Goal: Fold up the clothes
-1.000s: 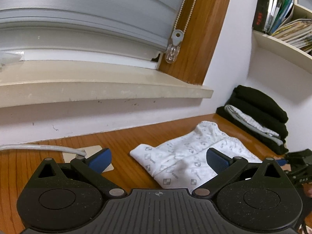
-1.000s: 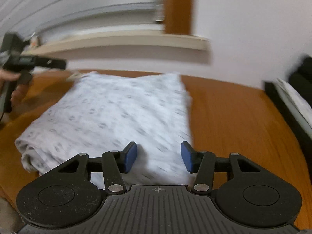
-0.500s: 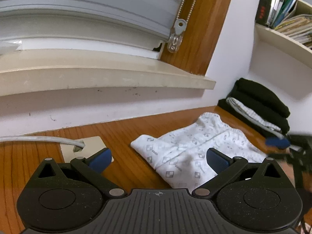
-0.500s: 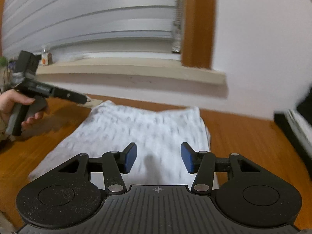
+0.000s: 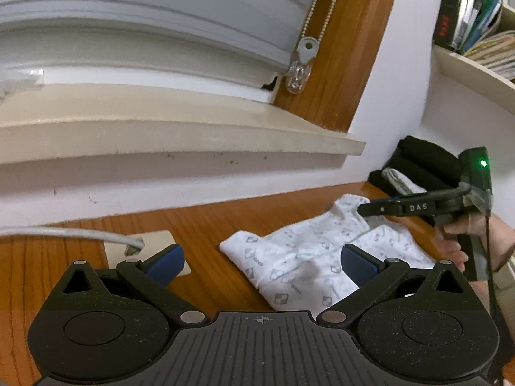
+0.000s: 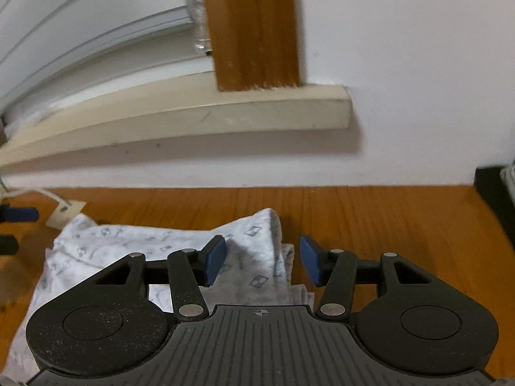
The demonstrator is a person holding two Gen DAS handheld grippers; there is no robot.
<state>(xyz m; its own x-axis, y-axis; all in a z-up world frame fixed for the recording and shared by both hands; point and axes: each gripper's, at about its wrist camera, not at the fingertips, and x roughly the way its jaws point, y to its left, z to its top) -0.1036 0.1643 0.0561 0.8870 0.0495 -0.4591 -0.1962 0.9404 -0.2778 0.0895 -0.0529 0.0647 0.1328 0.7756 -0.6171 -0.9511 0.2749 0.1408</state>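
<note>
A white cotton garment printed with small grey squares lies partly folded on the orange-brown wooden table, close to the table's far edge where it meets the white wall. One raised fold of it peaks at the corner nearest the wall, as the right wrist view shows.

The left tongs hang over the table with their blue pads spread wide and nothing between them; they are released. The garment's near corner lies ahead of them, toward their right pad.

The right tongs stand about half spread over the garment's right edge. The raised fold lies between the blue pads, but neither pad presses on it, so the tongs are released. In the left wrist view the same tongs reach in from the right, over the garment's far end, and a hand grips their black handle, on which a green light shows.

A grey cable runs along the table's far edge into a beige square floor-style plate set in the wood, to the left of the garment. At the table's far right corner sits a stack of folded black and grey clothes. Above it, a cream wall shelf carries books. A beige stone window sill juts out above the table's far edge.
</note>
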